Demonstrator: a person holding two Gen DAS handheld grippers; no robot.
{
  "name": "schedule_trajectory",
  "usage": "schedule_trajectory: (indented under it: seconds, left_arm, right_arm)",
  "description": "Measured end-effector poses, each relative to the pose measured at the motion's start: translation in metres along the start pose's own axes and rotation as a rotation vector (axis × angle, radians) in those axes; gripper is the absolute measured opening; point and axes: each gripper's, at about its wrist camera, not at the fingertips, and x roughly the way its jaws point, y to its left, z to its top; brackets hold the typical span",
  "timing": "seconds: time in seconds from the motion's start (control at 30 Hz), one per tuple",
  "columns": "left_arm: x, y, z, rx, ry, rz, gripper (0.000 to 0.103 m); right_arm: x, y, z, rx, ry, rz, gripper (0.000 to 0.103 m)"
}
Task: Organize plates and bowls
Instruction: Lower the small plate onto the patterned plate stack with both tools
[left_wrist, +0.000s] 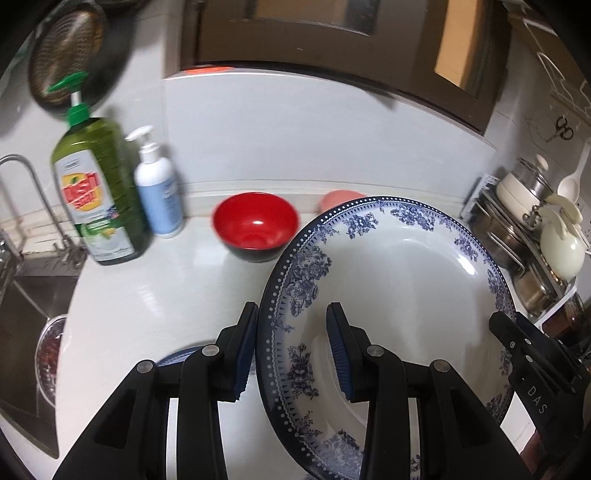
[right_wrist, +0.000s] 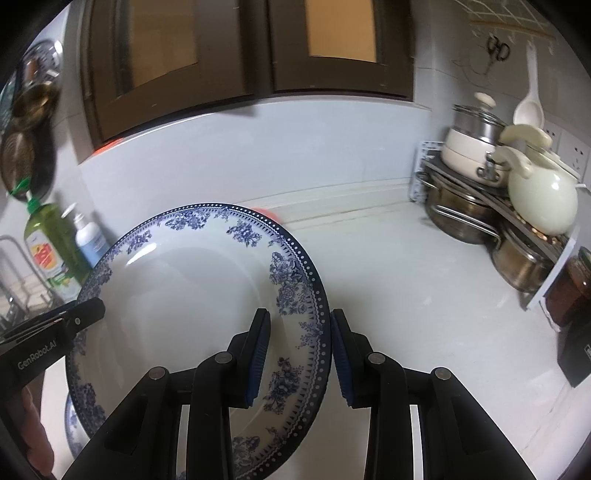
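You have the big blue-and-white plate (left_wrist: 399, 295) gripped from both sides and tilted above the white tabletop (left_wrist: 155, 302). Your left hand-held gripper (left_wrist: 291, 347) is closed on the plate's left rim: one blue pad sits outside the rim and the other presses the plate's inner face. Your right hand-held gripper (right_wrist: 301, 360) is clamped the same way on the opposite rim, one pad on the white inside, the other against the outer edge. Each gripper is narrowed down to the thickness of the rim, and each shows at the edge of the other's view.

Below the plate, close to you, the edge of a second blue-patterned plate (left_wrist: 177, 356) lies on the tabletop. Further back a red bowl (left_wrist: 255, 225) with a dark outside stands upright near the back wall, and just to its right a pink bowl (left_wrist: 338, 199) peeks out from behind the plate's rim.

To the left of the red bowl stand a green soap bottle (left_wrist: 96, 192) with a pump and, just beside it, a smaller white pump bottle (left_wrist: 159, 188), next to the sink (left_wrist: 26, 306). In the right-hand corner a rack (right_wrist: 480, 206) holds steel pots (right_wrist: 458, 218) and a cream-coloured kettle (right_wrist: 541, 199). A pair of scissors (right_wrist: 496, 50) hangs on the wall above.
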Motion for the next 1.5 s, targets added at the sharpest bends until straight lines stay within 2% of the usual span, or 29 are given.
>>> schedule_trajectory:
  seconds: [0.3,0.7,1.0,1.5]
  left_arm:
    - [-0.018,0.049,-0.01,-0.039,-0.015,0.045,0.037]
    - [-0.035,0.096,-0.038,-0.071,0.022,0.111,0.037]
    - [-0.03,0.117,-0.064,-0.087,0.084,0.154,0.037]
    - [-0.007,0.128,-0.091,-0.103,0.176,0.187,0.037]
  right_arm:
    - [-0.005,0.048,-0.009,-0.05,-0.005,0.053,0.034]
    - [-0.008,0.094,-0.036,-0.095,0.035,0.119,0.034]
    - [-0.001,0.115,-0.064,-0.115,0.114,0.149,0.035]
    - [0.021,0.124,-0.093,-0.134,0.221,0.159,0.035]
